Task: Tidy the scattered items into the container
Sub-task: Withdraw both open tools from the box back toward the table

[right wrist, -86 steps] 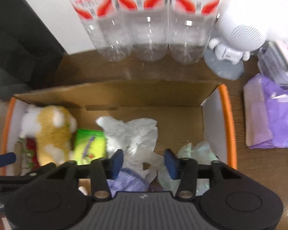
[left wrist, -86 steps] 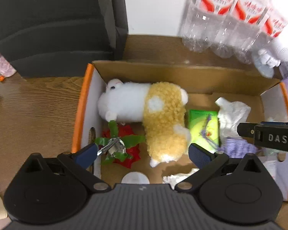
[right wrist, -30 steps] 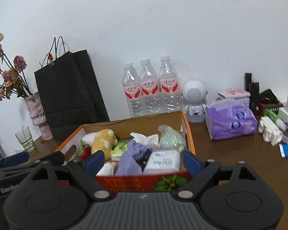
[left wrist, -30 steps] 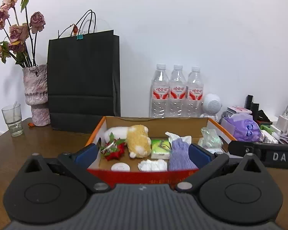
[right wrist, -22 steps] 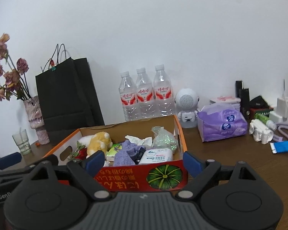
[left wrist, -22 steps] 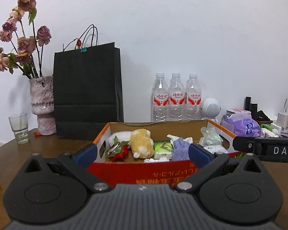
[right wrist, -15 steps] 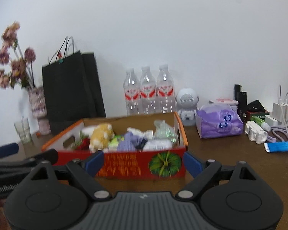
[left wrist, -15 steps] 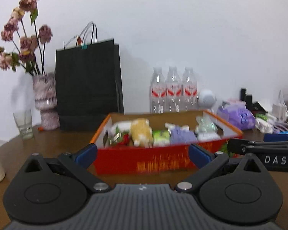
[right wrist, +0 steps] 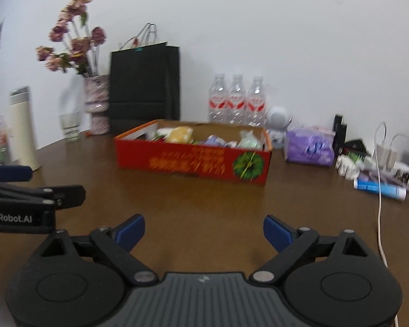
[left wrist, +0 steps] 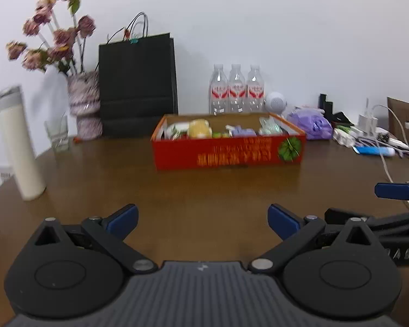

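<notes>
The red cardboard box (left wrist: 226,154) (right wrist: 193,166) with orange rims stands on the brown table, well ahead of both grippers. Inside it lie a yellow and white plush toy (left wrist: 199,128) (right wrist: 180,133), a purple cloth, a green packet and a clear bag. My left gripper (left wrist: 203,222) is open over bare wood with nothing between its blue pads. My right gripper (right wrist: 204,231) also holds nothing and its jaws are opening wider. Each gripper shows at the edge of the other's view.
A black paper bag (left wrist: 137,87), a vase of dried roses (left wrist: 84,103), a glass (left wrist: 56,133) and a cream flask (left wrist: 19,147) stand at the left. Three water bottles (left wrist: 236,92), a white speaker, a purple tissue pack (right wrist: 309,147), cables and chargers crowd the back right.
Both grippers have drawn back from the box toward the near table edge, so the box now looks small and far. The flask has come into view at the left.
</notes>
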`<action>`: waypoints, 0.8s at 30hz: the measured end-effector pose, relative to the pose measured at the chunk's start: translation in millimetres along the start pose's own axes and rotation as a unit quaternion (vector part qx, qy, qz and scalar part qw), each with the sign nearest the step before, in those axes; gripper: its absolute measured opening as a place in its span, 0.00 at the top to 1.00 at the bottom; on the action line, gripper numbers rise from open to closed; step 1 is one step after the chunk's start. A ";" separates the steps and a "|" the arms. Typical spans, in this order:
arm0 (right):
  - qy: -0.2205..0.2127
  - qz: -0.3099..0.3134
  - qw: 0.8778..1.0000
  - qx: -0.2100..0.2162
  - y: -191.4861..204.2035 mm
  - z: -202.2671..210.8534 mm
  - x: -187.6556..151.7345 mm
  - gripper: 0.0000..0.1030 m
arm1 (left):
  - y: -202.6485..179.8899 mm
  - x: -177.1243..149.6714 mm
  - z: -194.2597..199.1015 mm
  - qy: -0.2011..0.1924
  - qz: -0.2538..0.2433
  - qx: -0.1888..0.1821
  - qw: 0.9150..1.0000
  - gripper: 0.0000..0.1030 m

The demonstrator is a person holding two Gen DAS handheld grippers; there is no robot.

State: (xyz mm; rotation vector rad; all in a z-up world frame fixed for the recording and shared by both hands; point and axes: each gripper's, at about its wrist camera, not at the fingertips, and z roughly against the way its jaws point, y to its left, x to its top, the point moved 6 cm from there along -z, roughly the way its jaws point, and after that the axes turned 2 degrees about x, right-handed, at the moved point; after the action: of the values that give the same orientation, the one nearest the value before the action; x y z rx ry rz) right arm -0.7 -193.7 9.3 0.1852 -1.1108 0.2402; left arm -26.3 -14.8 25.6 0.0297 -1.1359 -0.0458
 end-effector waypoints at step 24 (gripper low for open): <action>0.101 -0.087 0.990 -0.035 -4.7 -13.3 -42.7 0.04 | 16.9 -24.1 -44.9 0.118 0.040 0.000 0.992 0.00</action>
State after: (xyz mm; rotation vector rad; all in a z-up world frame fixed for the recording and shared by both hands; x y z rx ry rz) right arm -5.9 -198.9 -35.1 0.1891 -0.8943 0.0615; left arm 4.7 3.3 -14.4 -0.0097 -0.9001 0.0289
